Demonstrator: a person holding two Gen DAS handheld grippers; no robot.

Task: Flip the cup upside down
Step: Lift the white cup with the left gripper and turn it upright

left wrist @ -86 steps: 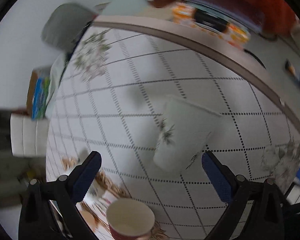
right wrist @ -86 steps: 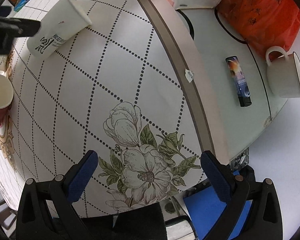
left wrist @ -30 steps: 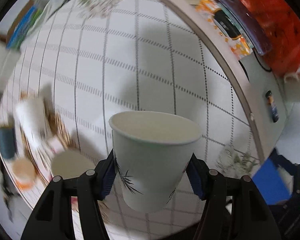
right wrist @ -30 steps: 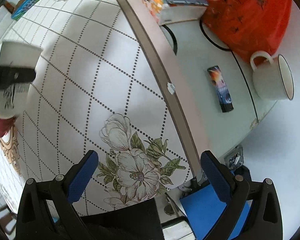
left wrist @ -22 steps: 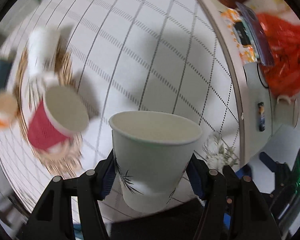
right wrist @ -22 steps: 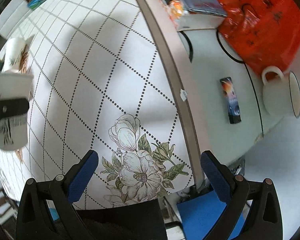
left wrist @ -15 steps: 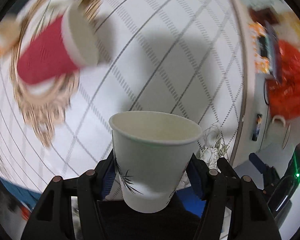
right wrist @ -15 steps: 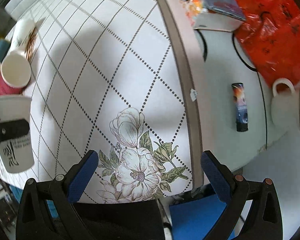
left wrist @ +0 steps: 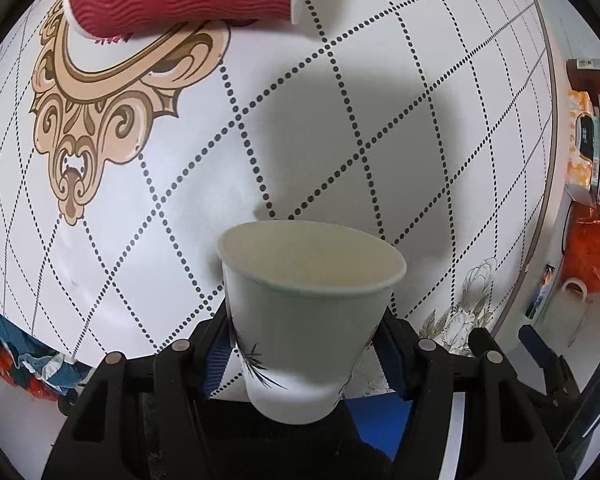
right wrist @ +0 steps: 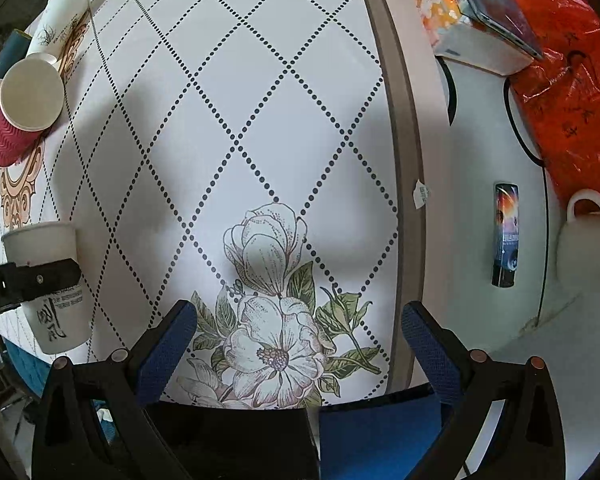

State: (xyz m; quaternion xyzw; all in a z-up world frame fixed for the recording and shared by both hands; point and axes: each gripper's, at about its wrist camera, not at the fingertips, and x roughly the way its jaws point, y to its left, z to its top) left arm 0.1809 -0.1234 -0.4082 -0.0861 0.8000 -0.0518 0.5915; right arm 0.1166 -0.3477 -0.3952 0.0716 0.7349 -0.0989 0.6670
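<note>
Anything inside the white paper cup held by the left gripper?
The white paper cup shows only bare upper inner wall; the left gripper clamps it. Its bottom is hidden by the near rim.

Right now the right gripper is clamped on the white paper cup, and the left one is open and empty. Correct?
Sides swapped. The left wrist view shows the left gripper clamped on the white paper cup; the right wrist view shows the right gripper open and empty.

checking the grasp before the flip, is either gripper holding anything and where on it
The left gripper holds the white paper cup by its side walls, below the rim. The right gripper is open and holds nothing.
</note>
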